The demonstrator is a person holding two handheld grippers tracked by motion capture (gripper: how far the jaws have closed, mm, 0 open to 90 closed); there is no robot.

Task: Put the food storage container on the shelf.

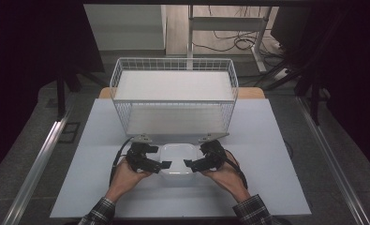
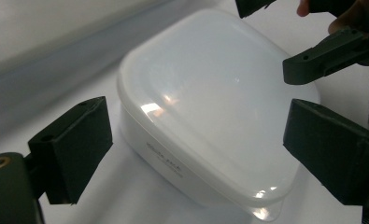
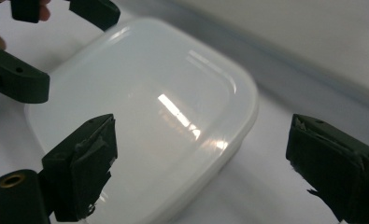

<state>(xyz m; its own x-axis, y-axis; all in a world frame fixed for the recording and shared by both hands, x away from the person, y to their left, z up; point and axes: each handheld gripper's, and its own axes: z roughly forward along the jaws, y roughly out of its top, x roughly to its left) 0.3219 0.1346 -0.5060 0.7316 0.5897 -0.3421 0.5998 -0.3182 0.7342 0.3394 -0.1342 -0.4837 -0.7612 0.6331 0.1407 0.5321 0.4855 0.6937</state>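
A white plastic container with a closed, glossy lid (image 1: 176, 158) sits near the front middle of the table. My left gripper (image 1: 158, 157) is at its left side and my right gripper (image 1: 196, 155) at its right, each held in a hand. In the left gripper view the container (image 2: 205, 102) lies between the wide-apart jaws of my left gripper (image 2: 201, 149), and no pad presses on it. In the right gripper view the container (image 3: 149, 116) likewise lies between the spread jaws of my right gripper (image 3: 208, 158), untouched. Both grippers are open.
A white wire basket (image 1: 173, 70) with a flat white panel inside stands just behind the container. The pale table top (image 1: 267, 164) stretches to either side. Metal rails, desk legs and cables lie on the floor beyond the table.
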